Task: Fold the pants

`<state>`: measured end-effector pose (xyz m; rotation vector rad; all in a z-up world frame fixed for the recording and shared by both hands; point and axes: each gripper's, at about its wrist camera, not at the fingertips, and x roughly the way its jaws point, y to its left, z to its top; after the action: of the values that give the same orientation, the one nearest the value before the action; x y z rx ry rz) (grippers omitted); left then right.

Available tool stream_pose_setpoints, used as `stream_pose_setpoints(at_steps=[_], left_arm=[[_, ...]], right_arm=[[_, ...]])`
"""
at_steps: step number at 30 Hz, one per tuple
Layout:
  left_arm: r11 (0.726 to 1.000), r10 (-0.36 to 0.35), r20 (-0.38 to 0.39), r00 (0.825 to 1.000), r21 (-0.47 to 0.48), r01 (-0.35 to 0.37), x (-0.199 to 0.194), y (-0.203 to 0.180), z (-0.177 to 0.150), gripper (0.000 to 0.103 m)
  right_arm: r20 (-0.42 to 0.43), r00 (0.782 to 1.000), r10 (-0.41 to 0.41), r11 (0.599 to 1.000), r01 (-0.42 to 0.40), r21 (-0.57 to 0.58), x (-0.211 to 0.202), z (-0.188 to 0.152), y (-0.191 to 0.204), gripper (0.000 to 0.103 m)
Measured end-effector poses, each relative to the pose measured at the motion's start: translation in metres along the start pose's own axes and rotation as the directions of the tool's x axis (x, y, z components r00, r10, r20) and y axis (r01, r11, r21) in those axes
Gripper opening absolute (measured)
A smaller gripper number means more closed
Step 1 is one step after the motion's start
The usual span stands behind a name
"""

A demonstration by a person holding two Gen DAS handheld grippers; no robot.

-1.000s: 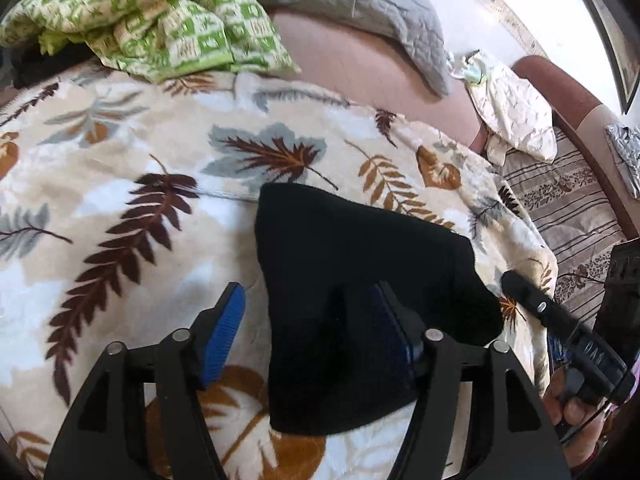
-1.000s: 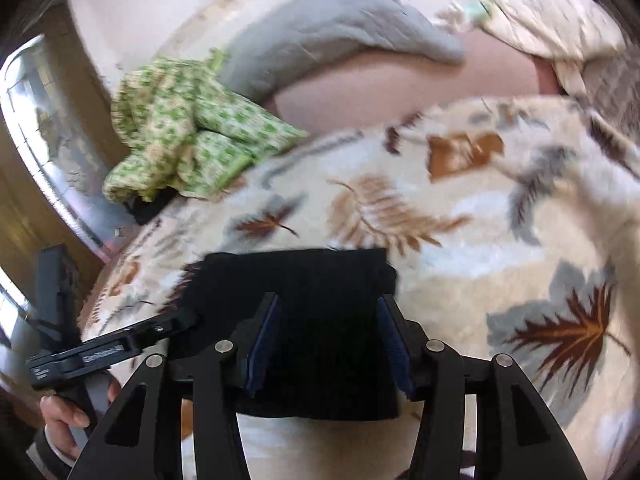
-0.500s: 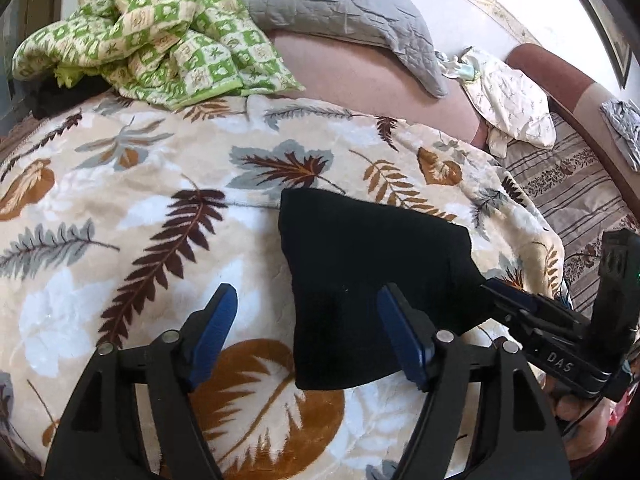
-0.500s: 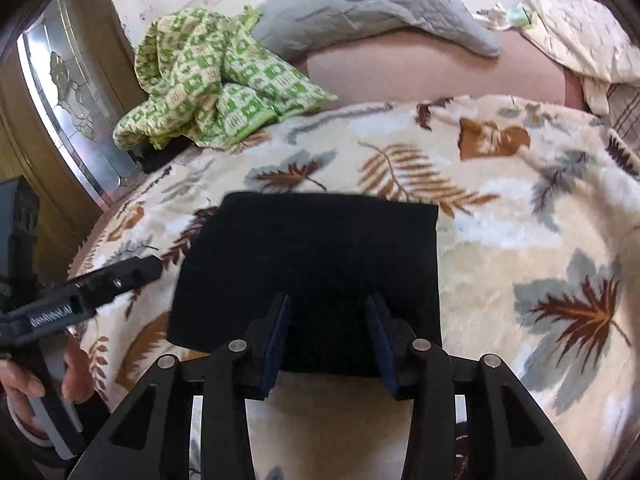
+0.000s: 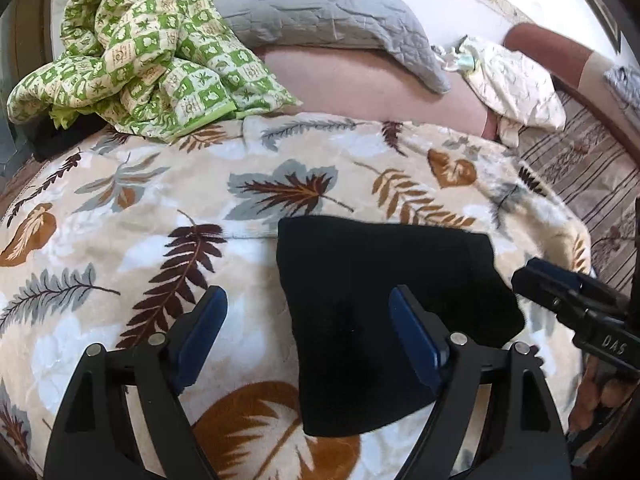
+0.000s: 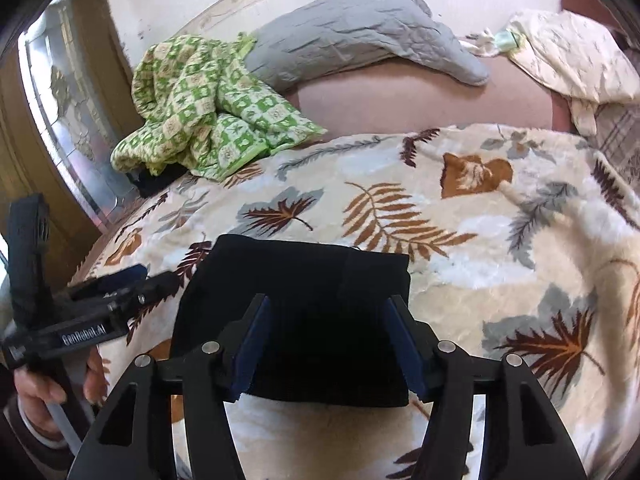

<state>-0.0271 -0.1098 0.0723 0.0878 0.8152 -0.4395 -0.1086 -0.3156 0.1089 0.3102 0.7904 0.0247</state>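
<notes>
The green checked quilt [image 5: 152, 48] is seen heaped at the far left corner of the bed, with the grey pillow [image 5: 320, 8] laid beside it along the far edge. A cream cloth [image 5: 516, 80] is bunched at the far right. The bed is covered by a leaf-patterned blanket [image 5: 120, 208].

The left gripper [image 5: 308, 332] is held above the near part of the blanket with its jaws opening; only the left edge of the black pants [image 5: 384, 292] falls between its blue pads [image 5: 412, 340] in the picture, and nothing is gripped.

The pants are seen folded into a compact dark rectangle, laid flat on the blanket close to the near edge, right of the middle in the left wrist view.

The right gripper [image 6: 326, 344] is held over the near end of the pants [image 6: 304, 280], its jaws opening as well. The fabric is seen between the pads but is not pinched by them. At the left of that view, the left gripper [image 6: 120, 276] is held by a hand [image 6: 44, 388].
</notes>
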Motion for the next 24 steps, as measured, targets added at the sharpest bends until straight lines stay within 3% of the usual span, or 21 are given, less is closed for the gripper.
stream_pose_setpoints(at_steps=[6,24], left_arm=[[0.999,0.044,-0.004,0.999,-0.016,-0.044,0.018,0.005,0.003,0.084],[0.998,0.054,-0.010,0.998,-0.029,-0.055,0.032,0.003,0.005,0.084]], right_arm=[[-0.017,1.000,0.010,0.999,-0.011,-0.032,0.019,-0.002,0.009,0.061],[-0.036,0.999,-0.031,0.999,0.030,-0.017,0.037,0.000,0.004,0.061]])
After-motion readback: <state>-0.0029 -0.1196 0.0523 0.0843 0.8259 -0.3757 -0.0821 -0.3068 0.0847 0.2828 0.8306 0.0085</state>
